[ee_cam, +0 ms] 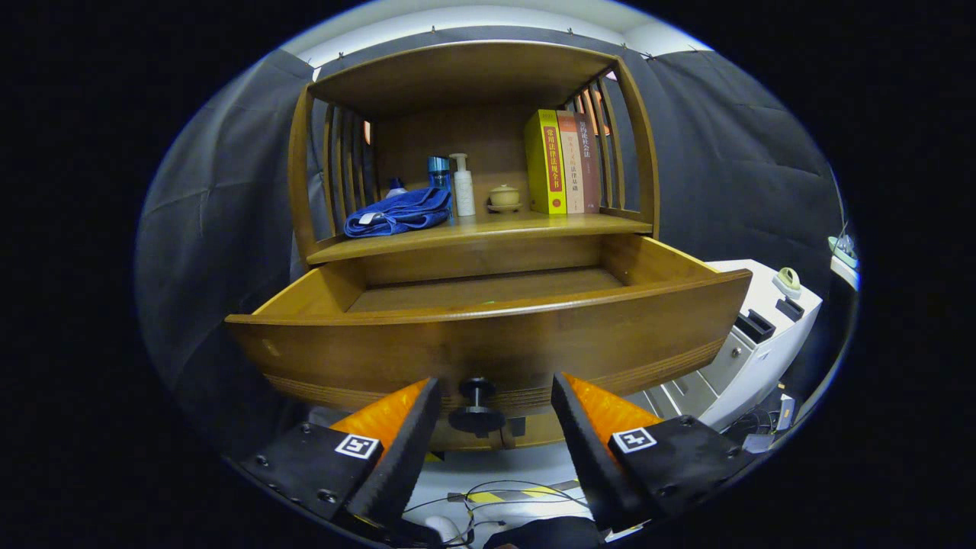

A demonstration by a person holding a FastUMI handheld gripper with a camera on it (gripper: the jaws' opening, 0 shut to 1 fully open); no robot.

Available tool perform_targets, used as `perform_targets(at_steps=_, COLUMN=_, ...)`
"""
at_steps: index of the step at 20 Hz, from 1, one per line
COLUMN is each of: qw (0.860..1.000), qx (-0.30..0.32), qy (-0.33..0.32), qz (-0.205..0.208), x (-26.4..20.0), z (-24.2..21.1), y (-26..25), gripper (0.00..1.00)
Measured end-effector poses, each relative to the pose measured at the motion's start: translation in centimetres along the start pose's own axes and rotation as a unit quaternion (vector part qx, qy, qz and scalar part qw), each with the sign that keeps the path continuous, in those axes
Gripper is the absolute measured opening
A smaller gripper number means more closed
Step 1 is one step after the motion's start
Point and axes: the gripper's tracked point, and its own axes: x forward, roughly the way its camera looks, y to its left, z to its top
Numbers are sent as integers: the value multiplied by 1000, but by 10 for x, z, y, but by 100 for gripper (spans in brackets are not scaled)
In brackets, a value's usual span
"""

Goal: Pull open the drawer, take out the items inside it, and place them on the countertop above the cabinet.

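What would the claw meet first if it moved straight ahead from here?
Most likely the drawer knob, which sits between the open claw's fingers, then the drawer front behind it; exact depth is unclear.

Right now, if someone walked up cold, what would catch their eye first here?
The wooden drawer pulled wide open just beyond the tongs, its dark knob sitting in the gap between the open fingers. Above it, on the countertop, a crumpled blue cloth lies beside two bottles, with a bright yellow book upright farther along.
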Motion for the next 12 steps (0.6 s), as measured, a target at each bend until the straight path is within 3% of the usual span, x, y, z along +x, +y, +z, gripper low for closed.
perform_targets(at_steps=9, qw=998, qx=-48, qy=2, qz=37, x=2, z=81, y=15, gripper=97)
perform_targets(at_steps=12, qw=998, qx=-31, qy=22, qz=50, x=19, z=100, y=18, gripper=97)
